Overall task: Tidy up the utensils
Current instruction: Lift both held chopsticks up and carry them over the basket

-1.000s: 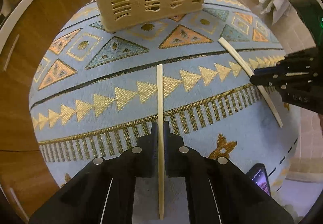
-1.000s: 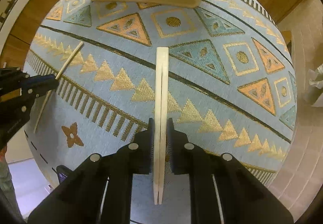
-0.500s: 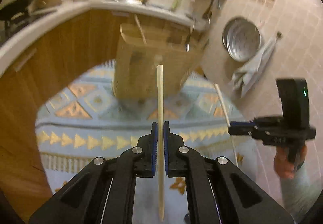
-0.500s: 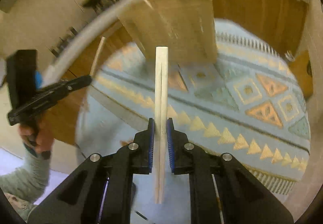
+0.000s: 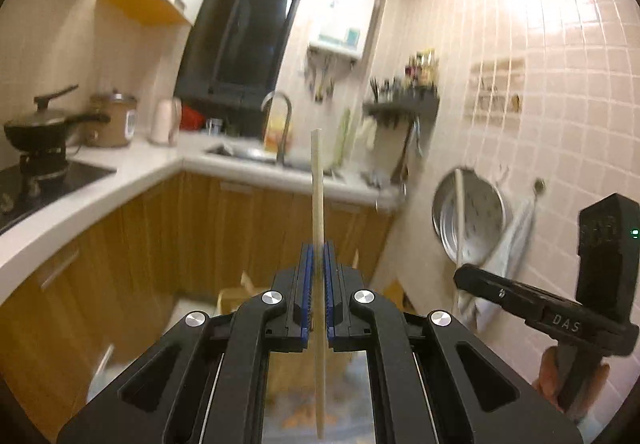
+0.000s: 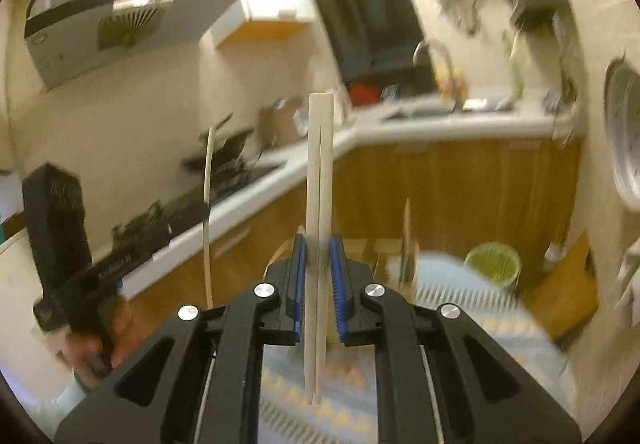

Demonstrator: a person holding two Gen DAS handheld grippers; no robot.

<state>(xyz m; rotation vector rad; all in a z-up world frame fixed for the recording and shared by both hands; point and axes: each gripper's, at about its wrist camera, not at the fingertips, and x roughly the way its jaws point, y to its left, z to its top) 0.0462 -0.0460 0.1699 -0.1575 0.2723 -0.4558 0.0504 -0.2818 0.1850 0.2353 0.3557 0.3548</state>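
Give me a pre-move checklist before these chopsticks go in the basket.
1. Left gripper shut on its chopstick: ok.
2. Right gripper shut on the chopstick pair: ok.
3. Both held upright: ok, each points up along the fingers.
4. The two grippers apart: ok, each sees the other off to its side.
5. Basket in sight: partly, low behind the right gripper and blurred; its opening cannot be told.
6. Views steady: not ok, the right wrist view is smeared by motion.
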